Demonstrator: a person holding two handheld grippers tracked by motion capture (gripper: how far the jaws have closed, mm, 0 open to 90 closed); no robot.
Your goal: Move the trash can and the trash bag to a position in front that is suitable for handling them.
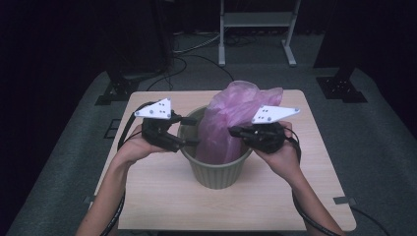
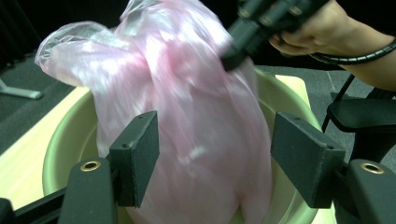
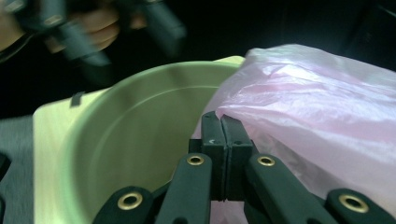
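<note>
One desk (image 1: 162, 206) carries one green bin (image 1: 216, 172), its base hidden. One pink bag (image 1: 231, 118) is stuffed inside, its lower part concealed. The left claw (image 2: 212, 154) is held open around the bag; the right claw (image 3: 226, 140) is seen shut, film possibly pinched.

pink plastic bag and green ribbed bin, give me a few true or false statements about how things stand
1. The thin pink plastic bag sits partly inside the green ribbed plastic bin. True.
2. The right gripper has its jaws wide open. False: they are shut, pinching the bag's edge.
3. The left gripper is clamped on the bin's rim. False: its jaws stand open with the bag between them.
4. The bin stands on a light wooden table. True.
</note>
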